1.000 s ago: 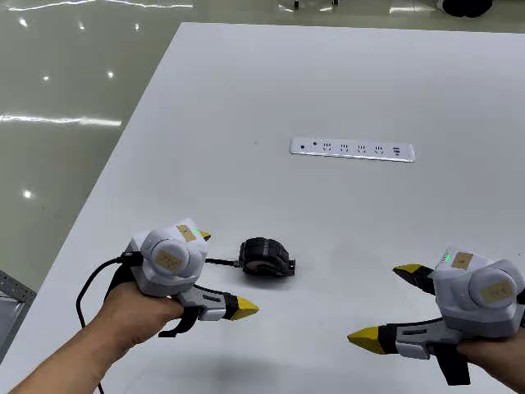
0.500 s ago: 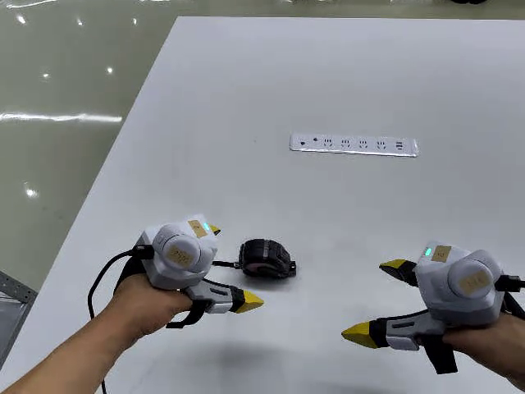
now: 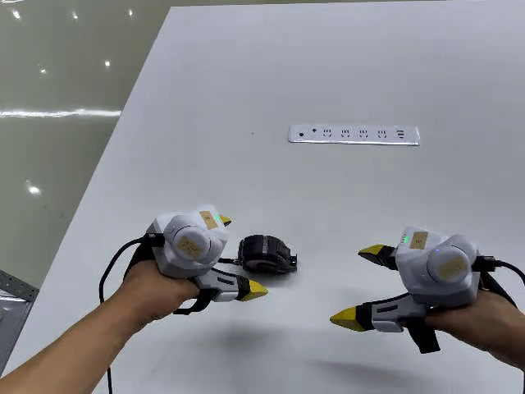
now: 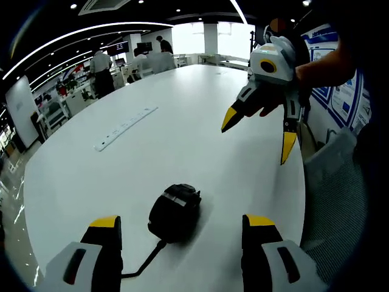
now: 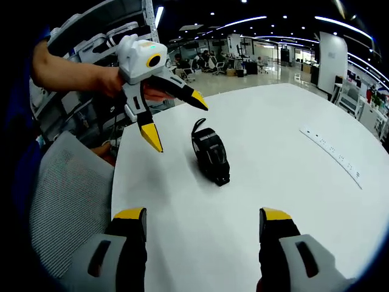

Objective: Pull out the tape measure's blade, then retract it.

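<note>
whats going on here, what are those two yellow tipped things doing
A person holds a two-jaw gripper in each hand over a white table. The left gripper is open and aimed at a black tape measure lying just ahead of its jaws, not gripped. The right gripper is open too, off to the right and pointing toward it. No blade is pulled out yet. A power strip lies farther back.

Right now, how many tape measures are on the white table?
1. The tape measure lies untouched just ahead of the left gripper, whose fingers are open; the right gripper hovers apart from it. None seems hidden.
</note>
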`<move>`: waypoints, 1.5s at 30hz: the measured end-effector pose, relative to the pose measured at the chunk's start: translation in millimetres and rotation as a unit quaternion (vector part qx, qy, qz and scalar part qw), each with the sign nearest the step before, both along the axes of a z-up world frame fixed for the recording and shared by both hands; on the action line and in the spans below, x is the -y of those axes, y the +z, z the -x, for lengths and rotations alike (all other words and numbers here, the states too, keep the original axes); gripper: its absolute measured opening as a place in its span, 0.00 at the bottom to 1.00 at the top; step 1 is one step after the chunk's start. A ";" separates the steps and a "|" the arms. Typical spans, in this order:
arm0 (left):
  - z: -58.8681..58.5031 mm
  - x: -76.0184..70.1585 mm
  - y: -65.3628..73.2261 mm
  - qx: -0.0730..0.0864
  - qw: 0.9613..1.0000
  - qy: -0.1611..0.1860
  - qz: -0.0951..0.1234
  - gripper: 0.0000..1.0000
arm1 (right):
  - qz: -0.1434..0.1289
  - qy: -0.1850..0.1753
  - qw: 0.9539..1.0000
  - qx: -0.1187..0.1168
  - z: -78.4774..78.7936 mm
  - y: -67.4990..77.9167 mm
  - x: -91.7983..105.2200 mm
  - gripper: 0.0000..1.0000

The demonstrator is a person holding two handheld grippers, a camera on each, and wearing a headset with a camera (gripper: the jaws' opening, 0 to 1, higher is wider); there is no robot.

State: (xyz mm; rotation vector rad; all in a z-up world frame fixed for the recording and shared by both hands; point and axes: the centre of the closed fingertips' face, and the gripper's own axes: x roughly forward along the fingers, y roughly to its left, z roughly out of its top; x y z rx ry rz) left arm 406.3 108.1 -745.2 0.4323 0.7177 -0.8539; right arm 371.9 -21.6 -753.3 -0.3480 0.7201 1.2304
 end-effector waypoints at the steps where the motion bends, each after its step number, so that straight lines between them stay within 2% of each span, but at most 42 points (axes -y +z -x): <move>1: -1.1 0.9 -0.4 0.002 1.000 -0.003 -0.001 0.76 | -0.001 0.003 1.000 0.001 -0.9 -1.0 -1.5 0.71; 7: -6.1 7.7 -4.0 0.006 0.999 -0.029 -0.013 0.73 | 0.001 0.021 1.000 0.015 -8.0 -4.8 -11.7 0.66; 13: -10.9 11.4 -10.9 0.011 0.998 -0.058 -0.037 0.70 | 0.004 0.035 0.999 0.023 -16.4 -11.4 -18.2 0.63; 21: -18.4 15.8 -18.5 0.005 0.996 -0.075 -0.044 0.65 | 0.008 0.053 0.998 0.040 -27.2 -21.2 -22.3 0.58; 25: -19.6 17.6 -22.6 0.002 0.995 -0.084 -0.048 0.63 | 0.010 0.060 0.997 0.043 -31.1 -28.0 -26.1 0.56; 28: -19.1 18.7 -26.2 0.003 0.993 -0.098 -0.058 0.61 | 0.012 0.069 0.996 0.048 -33.4 -35.1 -30.5 0.54; 33: -21.6 19.4 -30.5 0.001 0.993 -0.104 -0.061 0.58 | 0.016 0.084 0.995 0.051 -34.9 -43.1 -39.5 0.52; 45: -22.5 22.8 -42.6 -0.002 0.989 -0.127 -0.074 0.53 | 0.023 0.110 0.991 0.073 -44.3 -52.6 -55.7 0.42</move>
